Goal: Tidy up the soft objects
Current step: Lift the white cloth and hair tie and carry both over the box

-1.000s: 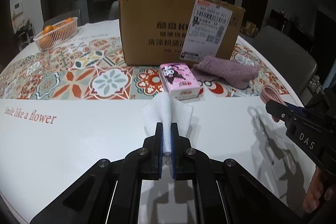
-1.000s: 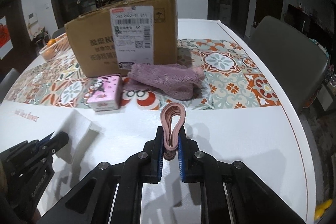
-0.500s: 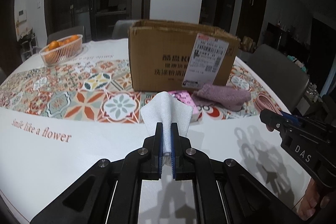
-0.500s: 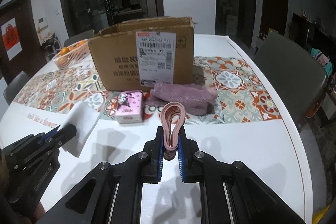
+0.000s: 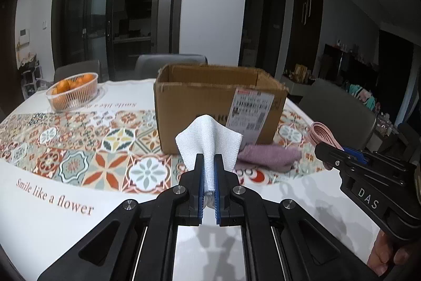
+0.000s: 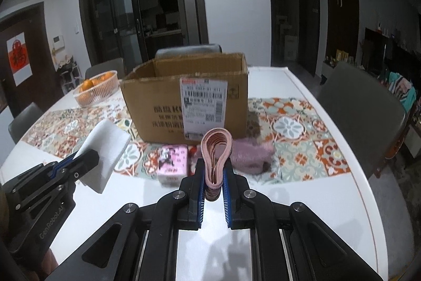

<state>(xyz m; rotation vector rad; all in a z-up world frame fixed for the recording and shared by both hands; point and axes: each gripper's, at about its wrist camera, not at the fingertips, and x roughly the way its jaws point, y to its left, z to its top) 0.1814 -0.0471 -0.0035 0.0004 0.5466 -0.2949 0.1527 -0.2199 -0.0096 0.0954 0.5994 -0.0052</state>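
Note:
My left gripper (image 5: 208,162) is shut on a white folded cloth (image 5: 208,136) and holds it in the air in front of the open cardboard box (image 5: 218,107). The cloth also shows in the right wrist view (image 6: 105,146). My right gripper (image 6: 213,167) is shut on a coiled pink band (image 6: 217,146), also held above the table; the band shows at the right of the left wrist view (image 5: 322,133). A purple towel (image 6: 250,153) and a pink tissue pack (image 6: 173,162) lie on the table at the foot of the box (image 6: 184,102).
A basket of oranges (image 5: 72,91) stands at the far left of the table. The patterned tablecloth (image 5: 79,146) runs across the middle. Grey chairs (image 6: 360,107) stand at the right and behind the box.
Both grippers have risen well above the table with the white cloth and the pink band, so the box's open top now shows. The towel and tissue pack have not moved.

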